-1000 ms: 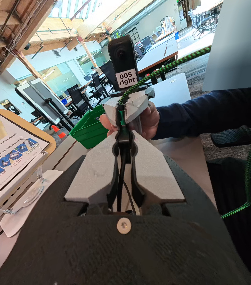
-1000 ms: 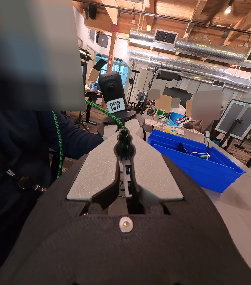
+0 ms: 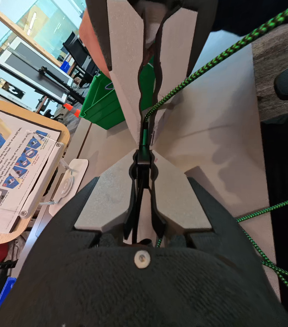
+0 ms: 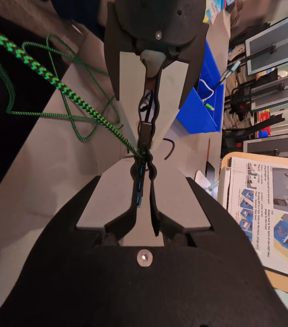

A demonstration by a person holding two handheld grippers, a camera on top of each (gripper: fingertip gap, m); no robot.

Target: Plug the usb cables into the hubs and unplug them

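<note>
Gripping the hub (image 4: 140,187) and green plug (image 3: 144,139), both fingers clamp; blue bin (image 4: 198,116) holds cables (image 4: 207,93).

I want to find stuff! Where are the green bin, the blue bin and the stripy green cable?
green bin (image 3: 102,108): left wrist view, side wall.
blue bin (image 4: 195,116): right wrist view, front wall.
green braided cable (image 4: 39,69): right wrist view, thick near stretch.

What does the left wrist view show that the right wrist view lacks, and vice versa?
Only left wrist view: the green bin and an orange cone. Only right wrist view: blue ports on the hub and a white cable in a blue bin. Both: the green braided cable, the instruction sheet, the left gripper, the right gripper.
</note>
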